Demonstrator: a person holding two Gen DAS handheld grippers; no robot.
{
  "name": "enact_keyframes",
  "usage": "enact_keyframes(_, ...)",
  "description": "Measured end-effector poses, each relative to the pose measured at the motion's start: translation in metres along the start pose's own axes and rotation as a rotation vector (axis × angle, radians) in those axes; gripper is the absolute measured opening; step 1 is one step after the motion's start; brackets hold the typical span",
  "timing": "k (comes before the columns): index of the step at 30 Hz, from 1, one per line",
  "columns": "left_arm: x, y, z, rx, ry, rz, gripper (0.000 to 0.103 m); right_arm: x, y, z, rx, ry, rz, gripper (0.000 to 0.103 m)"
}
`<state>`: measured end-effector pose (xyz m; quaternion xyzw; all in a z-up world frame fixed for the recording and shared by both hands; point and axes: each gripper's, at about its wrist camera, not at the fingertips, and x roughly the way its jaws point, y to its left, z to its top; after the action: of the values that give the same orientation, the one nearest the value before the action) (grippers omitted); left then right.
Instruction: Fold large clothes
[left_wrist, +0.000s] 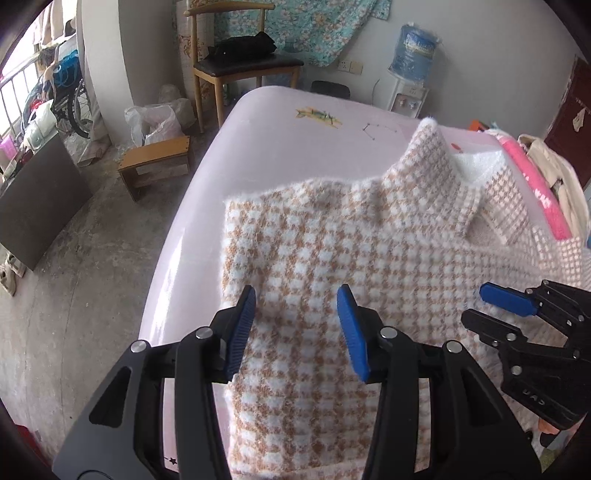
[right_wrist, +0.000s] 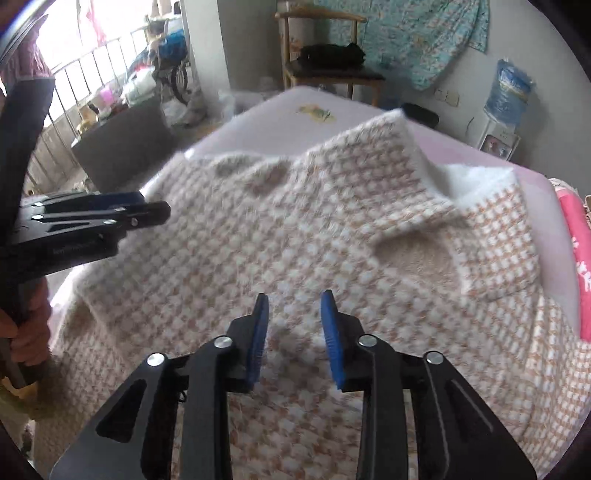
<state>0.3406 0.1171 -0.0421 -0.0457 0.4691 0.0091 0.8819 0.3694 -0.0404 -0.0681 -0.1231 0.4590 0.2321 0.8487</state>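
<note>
Sweater: I count one checked sweater (left_wrist: 332, 258) under both claws.
Left claw (left_wrist: 295, 328): spread, pinching nothing.
Right claw (right_wrist: 295, 336): spread, empty.
Left view only: stool (left_wrist: 157, 164).

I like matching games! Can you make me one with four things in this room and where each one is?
Things:
1. checked sweater
2. black bundle
3. water bottle
4. small wooden stool

Places:
A. on the wooden chair's seat
B. on the floor beside the table
C. spread on the pale pink table
D. on top of the white dispenser

Pairs: 1-C, 2-A, 3-D, 4-B
</note>
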Motion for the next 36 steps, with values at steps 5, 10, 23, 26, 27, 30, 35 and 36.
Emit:
enact_keyframes(5, -0.026, -0.001, -0.015, 0.053, -0.048, -0.058, 0.044, -0.034, 0.000, -0.004, 0.046, 0.008, 0.022, 0.038)
enact_keyframes(10, -0.055, -0.020, -0.057, 0.183, -0.055, -0.112, 0.053, -0.073, -0.006, -0.047, 0.084, -0.027, -0.017, 0.057)
enact_keyframes(23, -0.049, -0.027, -0.079, 0.165, -0.011, -0.089, 0.066, -0.078, -0.074, -0.102, 0.322, 0.012, -0.127, 0.068)
enact_keyframes(26, -0.042, -0.037, -0.079, 0.187, 0.007, -0.051, 0.068, -0.080, -0.080, -0.107, 0.347, 0.023, -0.135, 0.068)
enact_keyframes(27, -0.045, -0.040, -0.076, 0.189, 0.009, -0.064, 0.068, -0.088, -0.080, -0.104, 0.363, 0.015, -0.132, 0.068)
enact_keyframes(30, -0.060, -0.049, -0.062, 0.198, -0.031, -0.081, 0.073, -0.114, -0.080, -0.101, 0.383, -0.052, -0.125, 0.068)
enact_keyframes(35, -0.063, -0.074, -0.046, 0.199, -0.048, -0.096, 0.081, -0.127, -0.087, -0.115, 0.436, -0.053, -0.169, 0.069)
enact_keyframes(36, -0.060, -0.080, -0.046, 0.202, -0.044, -0.093, 0.081, -0.127, -0.087, -0.119, 0.436, -0.046, -0.180, 0.071)
